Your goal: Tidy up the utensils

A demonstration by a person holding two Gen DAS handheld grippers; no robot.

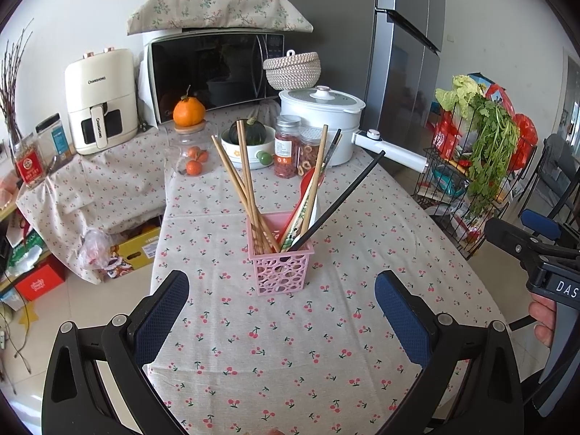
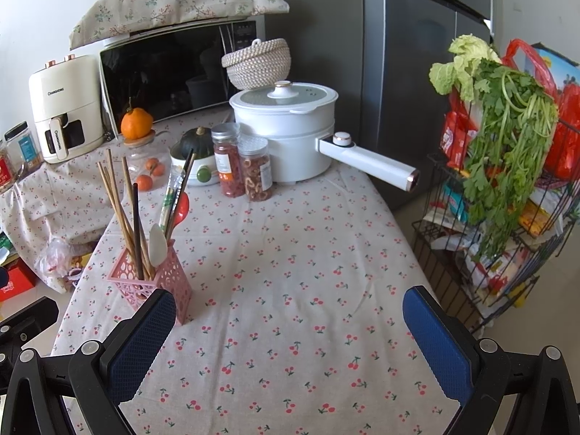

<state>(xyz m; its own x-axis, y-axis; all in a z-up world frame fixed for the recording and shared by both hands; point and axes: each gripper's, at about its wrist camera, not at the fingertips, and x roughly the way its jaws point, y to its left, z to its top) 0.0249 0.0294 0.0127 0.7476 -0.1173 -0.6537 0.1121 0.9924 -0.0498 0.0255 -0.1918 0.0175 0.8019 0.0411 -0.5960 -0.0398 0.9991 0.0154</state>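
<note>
A pink perforated utensil holder (image 1: 281,268) stands upright on the cherry-print tablecloth (image 1: 290,344). It holds several wooden chopsticks (image 1: 246,181), black chopsticks (image 1: 344,195), a wrapped pair, and red and white spoons. In the right wrist view the holder (image 2: 152,282) is at the left with the white spoon (image 2: 158,241) and red spoon (image 2: 181,208) in it. My left gripper (image 1: 282,311) is open and empty, just in front of the holder. My right gripper (image 2: 290,333) is open and empty over bare cloth, to the right of the holder.
At the table's far end stand a white electric pot (image 1: 322,123) with a long handle, two jars (image 1: 288,146), a bowl with a squash (image 1: 248,145) and a glass jar with oranges (image 1: 190,148). A microwave (image 1: 214,72) and air fryer (image 1: 101,101) are behind. A wire rack with greens (image 2: 507,188) stands right of the table.
</note>
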